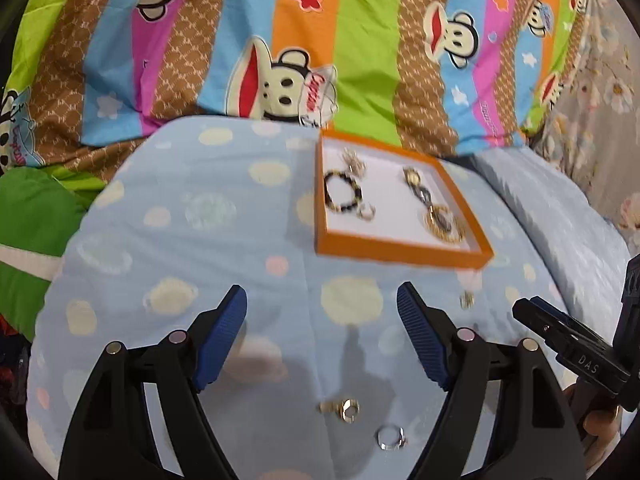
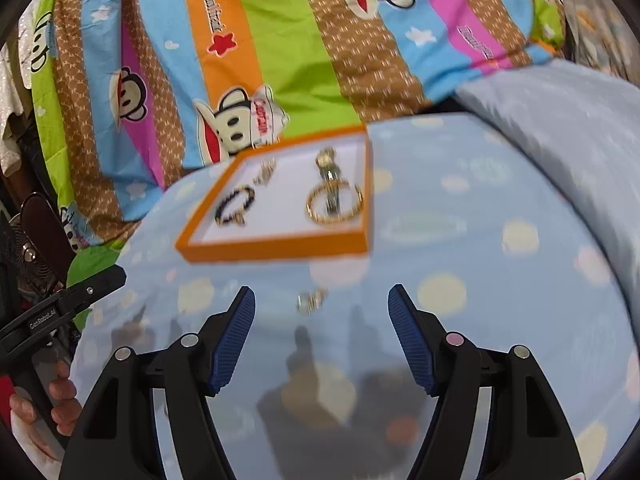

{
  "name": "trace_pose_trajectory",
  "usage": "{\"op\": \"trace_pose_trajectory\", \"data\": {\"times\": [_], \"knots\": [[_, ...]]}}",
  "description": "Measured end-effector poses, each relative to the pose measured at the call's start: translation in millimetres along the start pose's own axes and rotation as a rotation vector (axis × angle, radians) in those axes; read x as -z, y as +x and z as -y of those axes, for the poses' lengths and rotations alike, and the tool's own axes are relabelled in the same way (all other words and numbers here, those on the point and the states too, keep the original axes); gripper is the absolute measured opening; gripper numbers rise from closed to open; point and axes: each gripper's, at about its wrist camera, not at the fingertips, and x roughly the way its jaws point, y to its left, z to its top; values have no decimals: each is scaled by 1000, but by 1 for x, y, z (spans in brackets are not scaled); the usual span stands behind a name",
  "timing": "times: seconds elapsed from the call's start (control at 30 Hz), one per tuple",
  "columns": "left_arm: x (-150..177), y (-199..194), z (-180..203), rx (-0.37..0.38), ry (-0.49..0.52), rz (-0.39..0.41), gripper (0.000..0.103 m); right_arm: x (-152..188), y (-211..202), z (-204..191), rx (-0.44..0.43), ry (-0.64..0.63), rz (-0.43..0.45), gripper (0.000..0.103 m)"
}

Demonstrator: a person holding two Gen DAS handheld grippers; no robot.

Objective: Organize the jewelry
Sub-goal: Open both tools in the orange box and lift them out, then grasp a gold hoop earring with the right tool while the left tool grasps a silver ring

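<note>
Both tongs are released and hold nothing. The left tongs (image 1: 322, 300) hang above the pale dotted pillow (image 1: 180, 240), and two loose pieces lie low between their arms: a gold ring (image 1: 347, 410) and, just nearer the camera, a silver ring (image 1: 391, 438). The right tongs (image 2: 322, 300) have a small blurred gold piece (image 2: 311, 300) just ahead of their tips, a little toward the left pad (image 2: 236, 344).

The step in hand looks like fetching the loose pieces for the tray (image 1: 400, 250). To do it well, I would take one piece at a time — come down so the pads straddle the ring, press lightly into the soft fabric, and close only when the ring sits squarely between the ribbed faces. The pillow gives, so a shallow pinch could flick a ring away or catch cloth.

The orange tray with its white floor lies ahead of both tongs, up and right of the left pair, up and slightly left of the right pair. In it are a dark beaded bracelet (image 1: 343, 192) with a small ring (image 1: 366, 212) beside it, a pale sparkly piece (image 1: 354, 162) behind — too blurred to name — a watch (image 1: 420, 192) and a gold bangle (image 1: 444, 224) at its near end.
</note>
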Motion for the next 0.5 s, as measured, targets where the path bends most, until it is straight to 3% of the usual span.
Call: {"op": "trace_pose_trajectory", "data": {"times": [0.2, 0.5], "knots": [[35, 3, 17, -4, 63, -37, 78, 29, 1, -2, 28, -19, -47, 63], [59, 3, 15, -11, 51, -54, 78, 17, 21, -20, 18, -62, -50, 46]]}}
